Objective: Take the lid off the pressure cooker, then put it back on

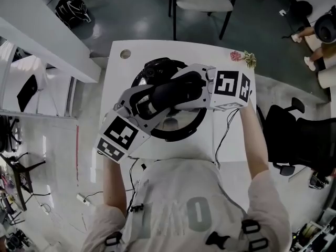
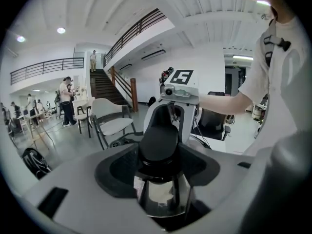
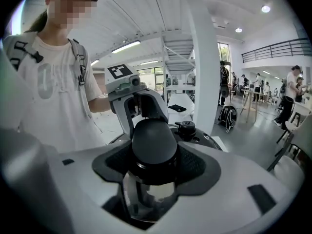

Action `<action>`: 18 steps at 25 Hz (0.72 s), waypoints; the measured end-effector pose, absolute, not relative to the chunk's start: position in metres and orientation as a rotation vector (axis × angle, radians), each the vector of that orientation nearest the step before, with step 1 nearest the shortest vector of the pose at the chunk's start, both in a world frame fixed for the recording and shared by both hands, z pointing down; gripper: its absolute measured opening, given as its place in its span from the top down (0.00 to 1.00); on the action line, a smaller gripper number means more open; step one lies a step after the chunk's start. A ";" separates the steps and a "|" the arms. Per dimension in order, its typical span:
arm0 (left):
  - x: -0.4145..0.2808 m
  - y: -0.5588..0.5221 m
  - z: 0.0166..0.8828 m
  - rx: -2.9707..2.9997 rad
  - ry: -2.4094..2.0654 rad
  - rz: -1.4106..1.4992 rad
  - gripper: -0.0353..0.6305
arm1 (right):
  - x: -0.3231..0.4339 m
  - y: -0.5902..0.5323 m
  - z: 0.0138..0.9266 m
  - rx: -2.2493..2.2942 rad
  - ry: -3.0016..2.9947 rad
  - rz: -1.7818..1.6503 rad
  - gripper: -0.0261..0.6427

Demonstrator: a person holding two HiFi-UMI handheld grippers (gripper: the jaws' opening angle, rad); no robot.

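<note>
Pressure cooker [image 1: 181,134] is seen upright on the white surface [image 1: 122,83]. The black lid [image 3: 207,141] is seated on it, with the valve knob [image 3: 185,128] on top of the lid. 2 grippers are set on opposite sides of the cooker, facing each other across it.

Left gripper [image 2: 159,156]: jaws are closed on the left side handle [image 2: 159,138] of the cooker. The black handle is held dead centre between the 2 dark pads [image 2: 119,167], with both pads against its flanks. Polished steel of the cooker body is seen just under the handle.

Right gripper [image 3: 155,156]: same picture on the right side handle [image 3: 154,141]. It is pinched between the jaws, with the steel wall below and the lid top just beyond.

Whether the gripped handles belong to the lid or to the pot can't be told.

Writing: square black-and-white markers are carried on the left cube [image 1: 118,136] and the right cube [image 1: 231,87], both just outboard of the cooker. Large pale print is seen on the person's shirt [image 1: 197,214], on the near side of the cooker, but can't be read. Any marking on the cooker itself is too small to make out.
</note>
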State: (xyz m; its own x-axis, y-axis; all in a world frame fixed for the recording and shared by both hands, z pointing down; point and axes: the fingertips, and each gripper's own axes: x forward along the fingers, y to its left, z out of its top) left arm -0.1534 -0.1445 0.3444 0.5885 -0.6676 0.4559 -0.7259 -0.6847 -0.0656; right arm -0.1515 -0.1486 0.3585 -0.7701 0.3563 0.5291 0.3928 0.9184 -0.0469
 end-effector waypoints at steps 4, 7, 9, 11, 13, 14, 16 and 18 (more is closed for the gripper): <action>-0.152 -0.142 0.343 2.664 -1.209 0.637 0.57 | -0.150 -0.146 0.359 -0.590 -2.515 -0.105 0.53; -0.153 -0.140 0.343 2.666 -1.213 0.623 0.57 | -0.150 -0.145 0.358 -0.602 -2.526 -0.132 0.53; -0.154 -0.140 0.343 2.674 -1.203 0.625 0.57 | -0.150 -0.145 0.357 -0.581 -2.539 -0.148 0.52; -0.153 -0.139 0.342 2.680 -1.188 0.614 0.57 | -0.150 -0.145 0.356 -0.549 -2.563 -0.168 0.52; -0.153 -0.138 0.342 2.672 -1.179 0.569 0.57 | -0.149 -0.145 0.354 -0.511 -2.597 -0.182 0.52; -0.153 -0.138 0.341 2.662 -1.179 0.539 0.57 | -0.149 -0.145 0.352 -0.488 -2.610 -0.183 0.52; -0.155 -0.138 0.338 2.655 -1.196 0.502 0.57 | -0.147 -0.146 0.349 -0.435 -2.632 -0.181 0.52; -0.157 -0.137 0.333 2.667 -1.231 0.518 0.56 | -0.140 -0.150 0.336 -0.352 -2.679 -0.174 0.52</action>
State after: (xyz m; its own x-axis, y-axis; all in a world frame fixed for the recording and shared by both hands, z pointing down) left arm -0.1567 -0.1369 0.3332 0.6015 -0.7059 0.3740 -0.7610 -0.6488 -0.0004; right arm -0.1402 -0.1496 0.3358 -0.8751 0.2183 0.4319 0.2723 0.9599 0.0667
